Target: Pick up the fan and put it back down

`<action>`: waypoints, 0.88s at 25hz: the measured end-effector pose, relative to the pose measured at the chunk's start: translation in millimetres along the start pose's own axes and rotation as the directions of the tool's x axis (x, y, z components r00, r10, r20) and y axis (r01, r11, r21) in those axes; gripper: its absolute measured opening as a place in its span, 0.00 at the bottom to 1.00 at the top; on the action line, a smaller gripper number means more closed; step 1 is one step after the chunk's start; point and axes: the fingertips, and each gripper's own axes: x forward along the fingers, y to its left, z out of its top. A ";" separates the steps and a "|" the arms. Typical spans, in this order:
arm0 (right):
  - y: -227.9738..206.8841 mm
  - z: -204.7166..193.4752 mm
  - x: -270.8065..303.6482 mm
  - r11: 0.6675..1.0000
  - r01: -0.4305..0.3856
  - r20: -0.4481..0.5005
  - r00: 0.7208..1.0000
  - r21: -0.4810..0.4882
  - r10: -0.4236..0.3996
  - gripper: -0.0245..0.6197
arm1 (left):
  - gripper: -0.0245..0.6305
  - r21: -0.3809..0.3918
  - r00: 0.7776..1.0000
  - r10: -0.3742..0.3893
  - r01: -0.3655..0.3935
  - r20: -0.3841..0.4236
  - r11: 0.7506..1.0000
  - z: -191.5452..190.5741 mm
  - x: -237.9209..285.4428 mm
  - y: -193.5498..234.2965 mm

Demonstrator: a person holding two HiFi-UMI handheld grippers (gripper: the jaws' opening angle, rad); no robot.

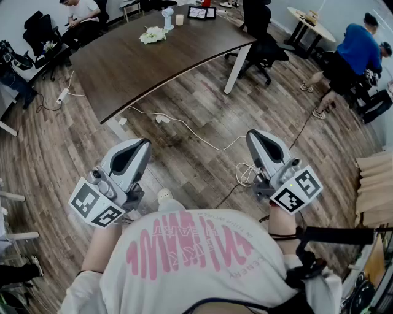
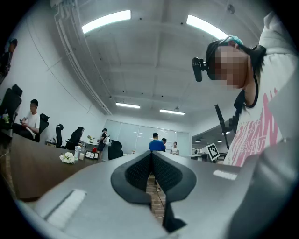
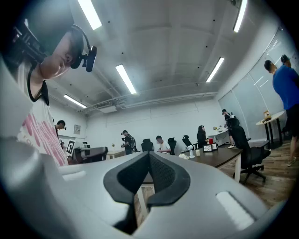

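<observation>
A small white fan [image 1: 167, 17] stands upright on the far end of a dark brown table [image 1: 141, 67], next to a bunch of white flowers [image 1: 152, 35]. Both grippers hang over the wooden floor, well short of the table and far from the fan. My left gripper [image 1: 141, 146] is shut with nothing between its pads, and so is my right gripper [image 1: 255, 137]. The left gripper view shows closed jaws [image 2: 151, 161] with the fan [image 2: 77, 151] small and distant to the left. In the right gripper view the closed jaws [image 3: 148, 161] sit left of the fan [image 3: 190, 151].
A cup [image 1: 179, 19] and a framed tablet [image 1: 201, 12] share the table's far end. White cables [image 1: 184, 126] trail across the floor under the table. Black office chairs [image 1: 261, 43] stand at its right side. A person in blue [image 1: 356, 49] bends at far right; another sits at top left.
</observation>
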 end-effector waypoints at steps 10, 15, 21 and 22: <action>2.8 8.4 0.3 0.999 -0.018 0.053 0.998 0.049 0.015 0.06 | 0.07 0.017 1.000 0.025 -0.025 0.000 1.000 6.8 -10.8 8.6; 3.2 15.2 -12.7 0.999 0.001 0.098 0.995 0.042 -0.005 0.06 | 0.07 0.020 0.999 0.036 -0.037 0.017 0.999 9.8 -19.3 8.9; -11.5 15.9 -11.5 0.997 0.011 0.138 0.990 0.078 -0.022 0.08 | 0.07 -0.002 0.998 0.064 -0.064 0.009 0.998 -0.3 -16.0 29.2; -15.5 18.0 -9.6 0.998 0.029 0.142 0.989 0.062 -0.037 0.09 | 0.07 0.000 0.998 0.058 -0.058 0.006 0.998 0.3 -12.7 33.7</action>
